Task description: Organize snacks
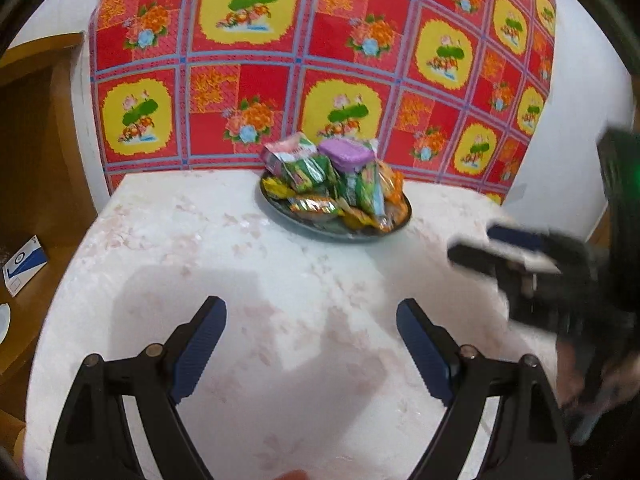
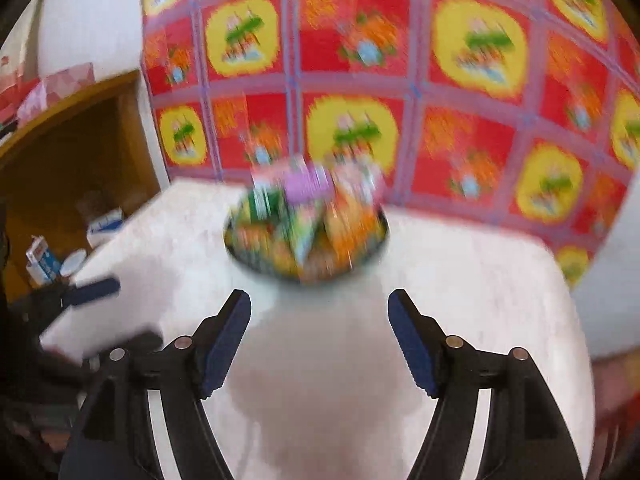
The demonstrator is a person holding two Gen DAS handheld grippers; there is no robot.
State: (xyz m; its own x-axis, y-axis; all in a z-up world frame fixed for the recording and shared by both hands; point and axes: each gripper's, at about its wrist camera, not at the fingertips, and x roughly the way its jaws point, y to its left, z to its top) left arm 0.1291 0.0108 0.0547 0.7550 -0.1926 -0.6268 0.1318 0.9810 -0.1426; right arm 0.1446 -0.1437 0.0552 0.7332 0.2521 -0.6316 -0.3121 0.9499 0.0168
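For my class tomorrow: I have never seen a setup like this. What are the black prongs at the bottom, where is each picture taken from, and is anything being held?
Each picture comes from a camera fixed on a hand-held gripper, looking forward along its two fingers. One shows the left gripper, the other the right gripper. Both stand open and hold nothing. Ahead, on the pale table, sits a dark plate heaped with wrapped snacks and a purple box. Behind hangs a red flowered cloth. The right view is blurred.
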